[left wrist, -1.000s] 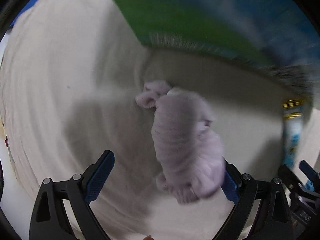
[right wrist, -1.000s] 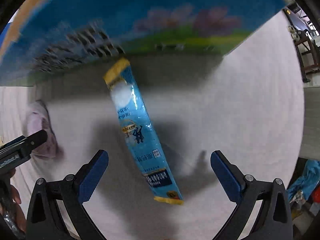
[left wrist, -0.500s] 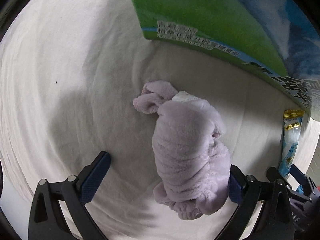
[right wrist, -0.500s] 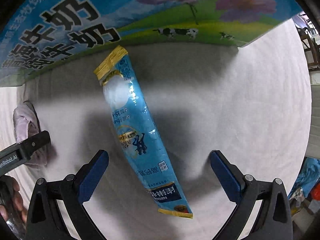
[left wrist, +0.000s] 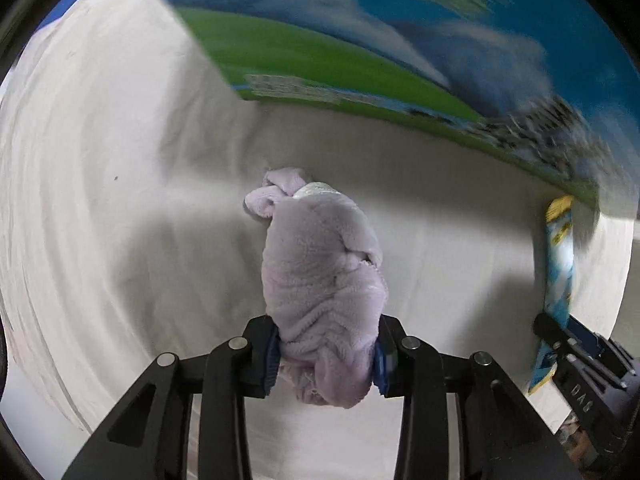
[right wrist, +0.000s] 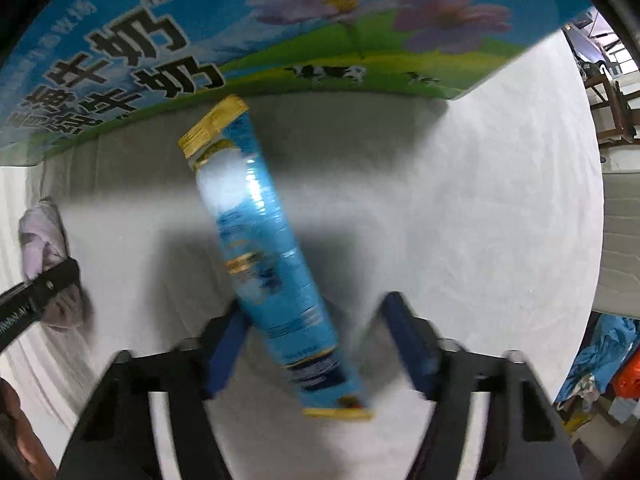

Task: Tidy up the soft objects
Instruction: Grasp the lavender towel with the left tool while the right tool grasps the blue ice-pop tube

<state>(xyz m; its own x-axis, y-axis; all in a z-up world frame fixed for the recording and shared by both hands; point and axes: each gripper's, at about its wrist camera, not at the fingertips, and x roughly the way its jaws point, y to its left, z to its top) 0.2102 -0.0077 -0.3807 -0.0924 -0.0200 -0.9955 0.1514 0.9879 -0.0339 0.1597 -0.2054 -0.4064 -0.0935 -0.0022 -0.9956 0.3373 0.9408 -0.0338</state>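
Observation:
A lilac fleece cloth bundle [left wrist: 320,276] lies on the white sheet [left wrist: 120,200]. My left gripper [left wrist: 326,354] is shut on its near end, both blue pads pressing into the fabric. The bundle also shows at the left edge of the right wrist view [right wrist: 44,240]. A long blue snack packet with yellow ends [right wrist: 264,248] lies on the sheet in the right wrist view and at the right of the left wrist view [left wrist: 558,264]. My right gripper [right wrist: 316,344] straddles its near end; the left pad touches it, the right pad stands apart, and the jaws are blurred.
A large blue and green milk carton box [right wrist: 280,40] with flowers and cows stands upright right behind both objects, also in the left wrist view [left wrist: 400,40]. Furniture and coloured clutter [right wrist: 608,368] lie beyond the sheet's right edge.
My left gripper has closed on the lilac bundle. My right gripper has moved forward over the packet's near end and its jaws have narrowed, still in motion.

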